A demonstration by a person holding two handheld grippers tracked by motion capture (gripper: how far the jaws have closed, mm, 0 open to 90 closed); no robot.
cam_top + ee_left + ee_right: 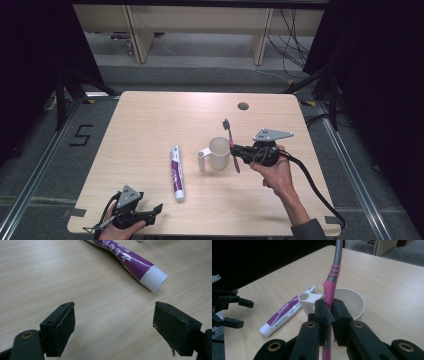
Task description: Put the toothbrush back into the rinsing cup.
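Observation:
A pink and grey toothbrush is clamped by its handle in my right gripper, bristle head up and away from me, right beside a white cup with a side handle. In the right gripper view the jaws of the right gripper are shut on the toothbrush, just in front of the cup's rim. A purple and white toothpaste tube lies flat left of the cup. My left gripper rests open at the table's front left edge. Its jaws stand wide apart, short of the tube's white cap.
The wooden table has a round cable hole near its far edge. A thick black cable trails from the right gripper over the front right corner. The left gripper shows at the far left of the right gripper view.

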